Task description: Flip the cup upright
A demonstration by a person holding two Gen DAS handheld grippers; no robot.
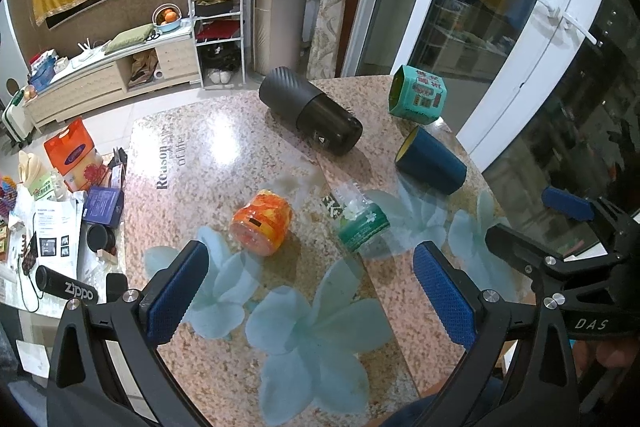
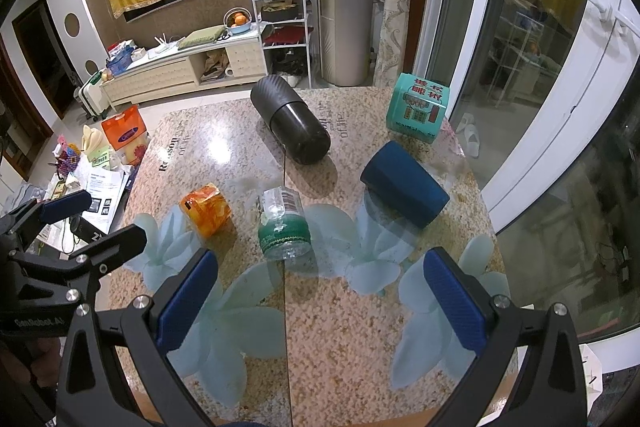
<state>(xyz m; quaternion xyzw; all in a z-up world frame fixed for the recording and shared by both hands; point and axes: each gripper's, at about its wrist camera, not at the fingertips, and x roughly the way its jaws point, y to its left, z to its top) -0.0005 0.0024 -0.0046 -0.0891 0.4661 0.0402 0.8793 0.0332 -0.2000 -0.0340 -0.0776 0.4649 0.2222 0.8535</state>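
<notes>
A dark blue cup [image 1: 432, 160] with a yellow inside lies on its side on the speckled table [image 1: 224, 155], toward the right; it also shows in the right wrist view [image 2: 404, 183]. My left gripper [image 1: 316, 291] is open and empty above the table's near part, well short of the cup. My right gripper [image 2: 320, 301] is open and empty too, with the cup ahead and to its right. The right gripper also shows in the left wrist view [image 1: 532, 219], just right of the cup.
On the table lie a black cylinder [image 1: 310, 111], an orange jar [image 1: 260, 221], a clear bottle with a green label [image 1: 360, 217] and a teal carton [image 1: 418, 95]. A cluttered side table [image 1: 52, 227] stands left. A glass door [image 2: 540, 87] is right.
</notes>
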